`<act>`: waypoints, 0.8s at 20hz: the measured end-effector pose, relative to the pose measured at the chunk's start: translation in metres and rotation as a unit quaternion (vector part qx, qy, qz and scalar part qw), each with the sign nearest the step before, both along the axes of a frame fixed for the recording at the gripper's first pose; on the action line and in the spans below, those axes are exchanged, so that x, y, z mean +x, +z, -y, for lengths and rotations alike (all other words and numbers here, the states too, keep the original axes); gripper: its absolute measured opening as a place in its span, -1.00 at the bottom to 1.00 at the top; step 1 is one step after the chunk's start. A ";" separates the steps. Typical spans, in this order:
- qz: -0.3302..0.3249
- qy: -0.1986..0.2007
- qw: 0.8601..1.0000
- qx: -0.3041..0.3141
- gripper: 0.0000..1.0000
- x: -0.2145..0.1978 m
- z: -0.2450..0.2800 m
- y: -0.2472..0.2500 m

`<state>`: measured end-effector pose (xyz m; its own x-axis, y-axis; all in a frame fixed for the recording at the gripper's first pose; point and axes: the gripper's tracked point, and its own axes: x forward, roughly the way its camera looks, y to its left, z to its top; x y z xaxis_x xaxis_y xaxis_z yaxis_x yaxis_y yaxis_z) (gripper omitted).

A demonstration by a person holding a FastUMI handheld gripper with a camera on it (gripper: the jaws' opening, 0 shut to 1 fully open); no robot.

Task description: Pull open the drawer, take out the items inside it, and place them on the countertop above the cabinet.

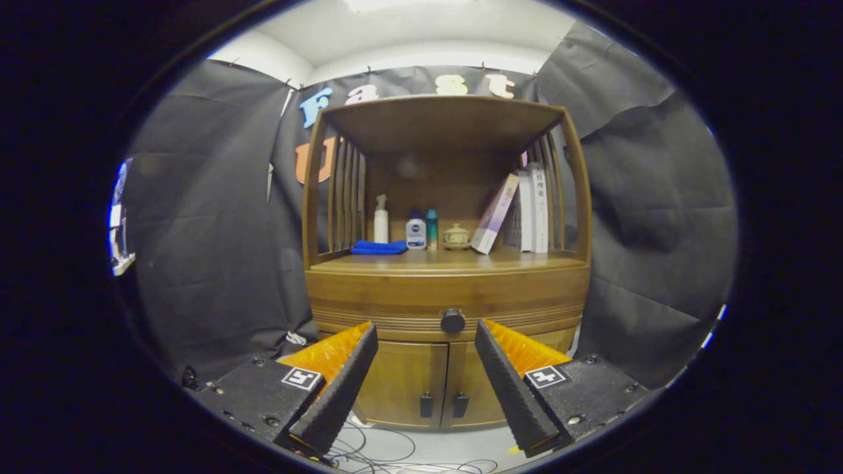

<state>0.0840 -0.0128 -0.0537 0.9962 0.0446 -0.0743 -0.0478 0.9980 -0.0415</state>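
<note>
the tongs gaped wide and empty; the drawer knob sat beyond them, centred between the fingertips.

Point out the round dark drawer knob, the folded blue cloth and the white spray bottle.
Round dark drawer knob [452, 320]: gripper view, centre of its face, beyond the open fingers.
Folded blue cloth [379, 247]: gripper view, middle of its top fold.
White spray bottle [381, 225]: gripper view, its body.

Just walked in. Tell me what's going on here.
A person is holding a gripper open, aimed at a wooden cabinet. Its drawer is shut, and the round knob sits just beyond the fingers, untouched. Bottles, a blue cloth and books stand on the countertop.
</note>
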 end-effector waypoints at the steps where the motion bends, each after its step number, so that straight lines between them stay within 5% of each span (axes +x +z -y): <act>1: -0.006 -0.003 1.000 0.005 0.95 0.015 0.005 -0.006; 11: -0.059 -0.053 0.996 -0.036 0.94 0.140 0.047 -0.052; 16: -0.054 -0.063 0.996 -0.046 0.58 0.169 0.049 -0.051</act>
<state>0.2526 -0.0617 -0.1043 0.9796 -0.0920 -0.1788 0.0685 0.9887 -0.1334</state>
